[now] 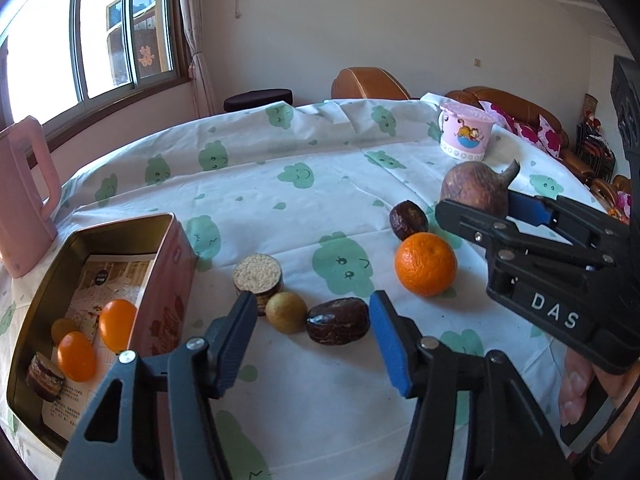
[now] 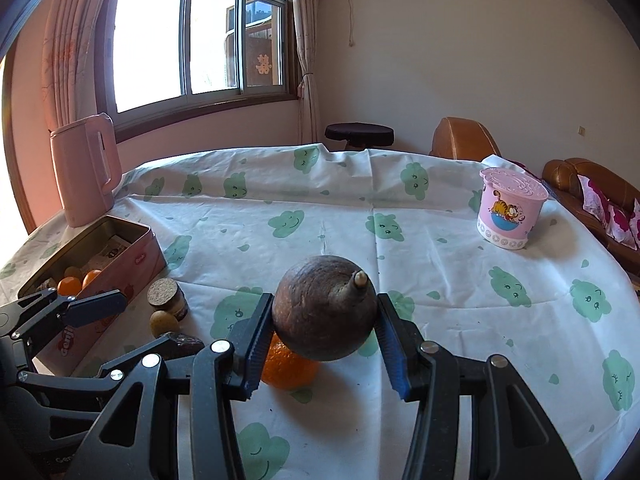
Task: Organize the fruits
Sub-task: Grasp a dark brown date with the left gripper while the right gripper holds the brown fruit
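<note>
My right gripper [image 2: 322, 326] is shut on a round brown fruit with a stem [image 2: 324, 314], held above the table; it also shows in the left wrist view [image 1: 476, 190]. My left gripper [image 1: 312, 320] is open over a small yellow-green fruit [image 1: 285, 312] and a dark wrinkled fruit [image 1: 338, 321]. An orange [image 1: 425, 264] lies below the right gripper, with another dark fruit [image 1: 408, 220] behind it. The pink tin [image 1: 168, 280] at left holds two small orange fruits [image 1: 116, 325], a yellowish one and a round cake.
A sesame-topped round cake [image 1: 259, 274] stands by the tin. A pink kettle [image 1: 20, 196] is at the far left. A pink cartoon cup [image 1: 466, 131] stands far right. The tablecloth [image 1: 280, 168] covers a round table; sofa behind.
</note>
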`<state>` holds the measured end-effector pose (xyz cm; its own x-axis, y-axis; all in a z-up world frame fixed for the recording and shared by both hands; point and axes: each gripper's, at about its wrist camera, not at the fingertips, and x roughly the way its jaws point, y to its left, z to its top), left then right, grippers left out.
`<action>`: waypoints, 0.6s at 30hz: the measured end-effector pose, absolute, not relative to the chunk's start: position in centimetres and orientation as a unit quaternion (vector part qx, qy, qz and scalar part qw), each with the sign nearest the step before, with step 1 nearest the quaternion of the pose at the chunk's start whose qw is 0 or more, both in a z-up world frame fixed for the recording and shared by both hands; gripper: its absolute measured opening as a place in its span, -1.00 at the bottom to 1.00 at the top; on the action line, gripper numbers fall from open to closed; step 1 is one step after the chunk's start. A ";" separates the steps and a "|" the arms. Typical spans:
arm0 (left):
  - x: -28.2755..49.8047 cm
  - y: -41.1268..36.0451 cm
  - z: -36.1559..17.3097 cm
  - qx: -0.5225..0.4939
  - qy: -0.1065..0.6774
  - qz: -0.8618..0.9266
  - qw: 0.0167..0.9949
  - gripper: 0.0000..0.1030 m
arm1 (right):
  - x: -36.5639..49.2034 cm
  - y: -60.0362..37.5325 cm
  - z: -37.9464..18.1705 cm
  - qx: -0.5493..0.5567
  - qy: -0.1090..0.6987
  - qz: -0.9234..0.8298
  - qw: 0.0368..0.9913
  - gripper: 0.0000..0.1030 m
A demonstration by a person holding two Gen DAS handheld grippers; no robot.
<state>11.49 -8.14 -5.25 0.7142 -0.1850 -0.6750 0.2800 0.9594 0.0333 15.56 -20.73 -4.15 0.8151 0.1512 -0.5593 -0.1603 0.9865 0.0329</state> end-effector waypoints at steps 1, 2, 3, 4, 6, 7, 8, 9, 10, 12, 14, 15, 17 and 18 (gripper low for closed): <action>11.6 -8.4 -5.4 0.070 0.363 -0.133 0.919 0.10 | 15.5 -20.8 -4.1 -0.007 0.290 0.082 0.954 0.00; 11.8 -8.7 -5.6 0.073 0.371 -0.139 0.915 0.05 | 15.4 -20.8 -4.0 -0.007 0.288 0.082 0.954 0.00; 11.9 -8.9 -5.6 0.077 0.370 -0.137 0.916 0.05 | 15.4 -20.7 -4.1 -0.008 0.289 0.084 0.954 0.00; 11.9 -9.1 -5.7 0.079 0.370 -0.138 0.916 0.05 | 15.4 -20.6 -4.1 -0.010 0.290 0.085 0.953 0.00; 11.9 -9.4 -5.7 0.087 0.369 -0.137 0.915 -0.16 | 15.4 -20.4 -4.1 -0.013 0.289 0.087 0.953 0.00; 11.9 -9.6 -5.8 0.089 0.371 -0.141 0.914 -0.26 | 15.3 -20.4 -4.1 -0.013 0.289 0.088 0.953 0.00; 11.8 -9.7 -5.7 0.092 0.371 -0.143 0.913 -0.30 | 15.4 -20.4 -4.1 -0.012 0.290 0.090 0.953 0.00; 11.8 -9.7 -5.7 0.092 0.369 -0.142 0.914 -0.30 | 15.4 -20.5 -4.2 -0.011 0.291 0.091 0.952 0.00; 11.8 -9.6 -5.7 0.089 0.369 -0.142 0.914 -0.30 | 15.4 -20.6 -4.1 -0.008 0.291 0.092 0.952 0.00; 11.8 -9.2 -5.5 0.080 0.368 -0.141 0.916 -0.31 | 15.3 -20.7 -4.1 -0.004 0.289 0.092 0.953 0.00; 11.6 -8.9 -5.3 0.073 0.360 -0.139 0.920 -0.31 | 15.2 -20.8 -4.1 -0.003 0.286 0.092 0.954 0.00; 11.4 -8.8 -5.2 0.070 0.354 -0.139 0.922 -0.31 | 15.2 -20.8 -4.0 -0.004 0.283 0.093 0.954 0.00; 11.1 -8.5 -4.8 0.065 0.342 -0.136 0.927 -0.31 | 14.9 -20.7 -3.9 -0.005 0.277 0.096 0.956 0.00; 11.0 -8.2 -4.7 0.061 0.338 -0.134 0.930 -0.31 | 14.8 -20.8 -3.8 -0.005 0.274 0.098 0.957 0.00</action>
